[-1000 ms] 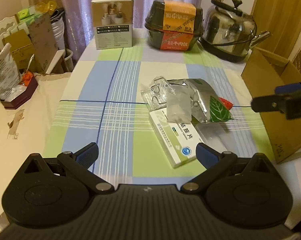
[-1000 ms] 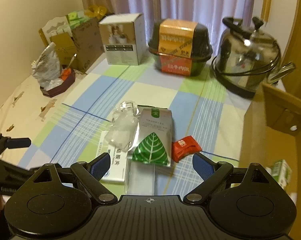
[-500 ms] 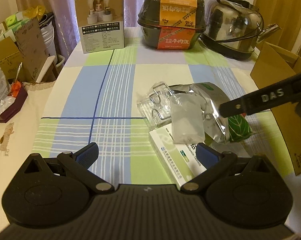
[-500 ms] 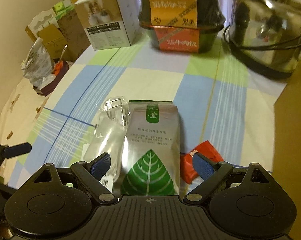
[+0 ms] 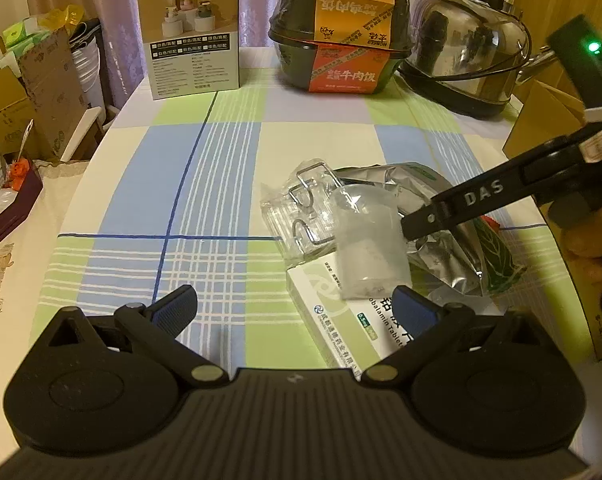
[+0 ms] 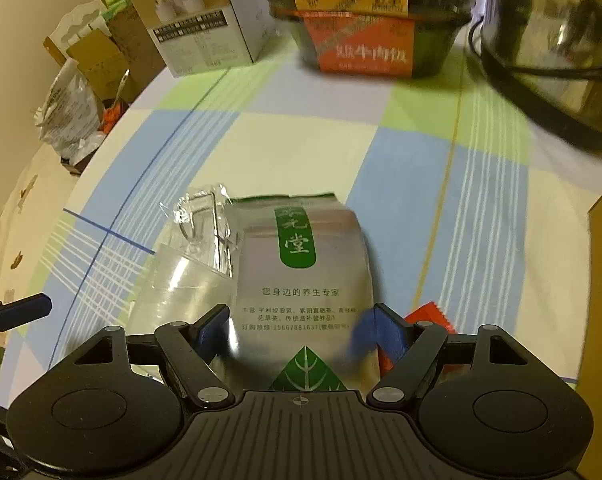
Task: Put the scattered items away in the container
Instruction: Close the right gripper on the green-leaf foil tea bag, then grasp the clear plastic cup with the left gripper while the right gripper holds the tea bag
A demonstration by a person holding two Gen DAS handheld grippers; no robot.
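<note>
A silver tea pouch (image 6: pixel 301 280) with a green leaf lies on the checked tablecloth, partly over a clear hook packet (image 6: pixel 201 232). My right gripper (image 6: pixel 297 330) straddles the pouch's near end, open but narrowed, its pads at the pouch's two edges. A red sachet (image 6: pixel 429 316) sits just right of it. In the left wrist view the pouch (image 5: pixel 445 248), the hook packet (image 5: pixel 309 204), a small translucent bag (image 5: pixel 369 240) and a white medicine box (image 5: pixel 341 320) lie in one pile. My left gripper (image 5: pixel 295 308) hangs open in front of them, holding nothing. The cardboard box (image 5: pixel 541 128) stands at the right.
At the table's far end stand a white product box (image 5: pixel 193 40), a black meal tub (image 5: pixel 341 40) and a steel kettle (image 5: pixel 469 52). Cartons and bags crowd the left side (image 5: pixel 29 92). A hand (image 5: pixel 593 240) holds the right gripper.
My right gripper dropped down and forward onto the silver pouch and its jaws narrowed around it. The left gripper moved forward and right, closer to the pile, still open.
</note>
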